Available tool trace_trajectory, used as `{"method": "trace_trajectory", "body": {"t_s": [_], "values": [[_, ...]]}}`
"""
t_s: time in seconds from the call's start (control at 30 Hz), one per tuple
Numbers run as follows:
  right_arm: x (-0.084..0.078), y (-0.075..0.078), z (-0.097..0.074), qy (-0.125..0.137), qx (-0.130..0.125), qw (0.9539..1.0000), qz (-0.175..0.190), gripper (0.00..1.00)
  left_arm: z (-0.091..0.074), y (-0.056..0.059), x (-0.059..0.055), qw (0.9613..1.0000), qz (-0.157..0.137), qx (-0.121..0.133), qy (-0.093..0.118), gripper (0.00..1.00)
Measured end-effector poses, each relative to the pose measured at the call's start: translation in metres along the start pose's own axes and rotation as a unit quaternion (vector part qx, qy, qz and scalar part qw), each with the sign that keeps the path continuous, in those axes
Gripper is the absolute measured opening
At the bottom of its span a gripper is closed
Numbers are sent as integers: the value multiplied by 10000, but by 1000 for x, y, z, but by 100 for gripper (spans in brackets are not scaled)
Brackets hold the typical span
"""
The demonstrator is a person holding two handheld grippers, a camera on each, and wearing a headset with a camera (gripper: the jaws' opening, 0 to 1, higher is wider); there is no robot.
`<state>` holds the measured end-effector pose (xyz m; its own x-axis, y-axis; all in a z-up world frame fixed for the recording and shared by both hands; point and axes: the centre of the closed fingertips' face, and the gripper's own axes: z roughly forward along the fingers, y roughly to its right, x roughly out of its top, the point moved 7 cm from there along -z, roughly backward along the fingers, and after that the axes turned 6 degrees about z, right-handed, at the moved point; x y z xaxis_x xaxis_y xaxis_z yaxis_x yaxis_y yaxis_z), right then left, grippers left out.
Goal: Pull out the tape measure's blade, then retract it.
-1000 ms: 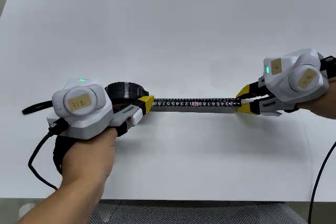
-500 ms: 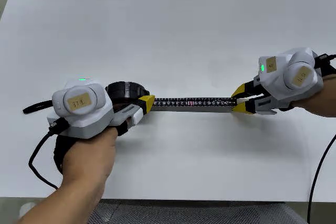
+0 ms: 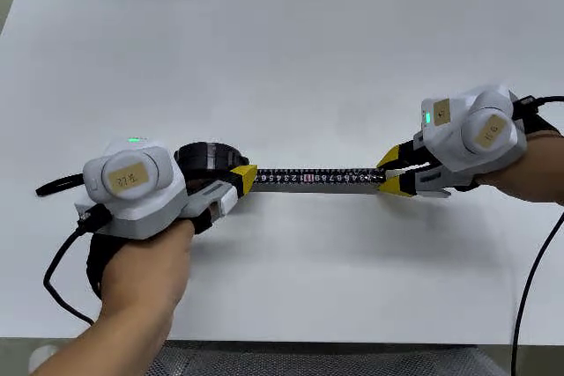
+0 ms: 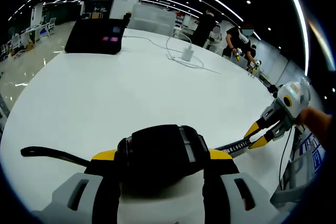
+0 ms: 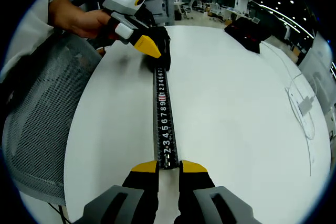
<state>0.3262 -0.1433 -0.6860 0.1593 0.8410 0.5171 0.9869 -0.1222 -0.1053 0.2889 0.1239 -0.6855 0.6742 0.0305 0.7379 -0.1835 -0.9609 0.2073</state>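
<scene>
Black blade [image 3: 322, 177] lies extended near white table's [image 3: 291, 68] front edge. Left gripper [image 4: 163, 157] clamps tape measure case [image 3: 207, 154]. Right gripper [image 5: 168, 167] narrow, pinching blade tip. Pull-out seemingly done; retraction remains.

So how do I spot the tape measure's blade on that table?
Look at the white table, near its front edge. The blade is the thin dark strip stretched flat from the black case in the left gripper to the right gripper and its yellow tips. It alone has a row of printed numbers.
</scene>
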Motion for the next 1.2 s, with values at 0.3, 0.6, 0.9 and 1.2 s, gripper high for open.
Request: {"method": "trace_trajectory", "body": {"t_s": [0.3,0.6,0.9,1.2], "values": [[10,2,7,75,63,9999,-30,10,0,0,1,10000,-27,-16,-1,59],[23,2,18,171,144,9997,-68,10,-1,1,2,10000,-54,-29,2,59],[31,3,26,231,214,9995,-95,10,-2,1,2,10000,-65,-37,0,59],[42,2,36,321,285,9990,-140,10,-1,0,1,10000,-73,-44,1,59]]}}
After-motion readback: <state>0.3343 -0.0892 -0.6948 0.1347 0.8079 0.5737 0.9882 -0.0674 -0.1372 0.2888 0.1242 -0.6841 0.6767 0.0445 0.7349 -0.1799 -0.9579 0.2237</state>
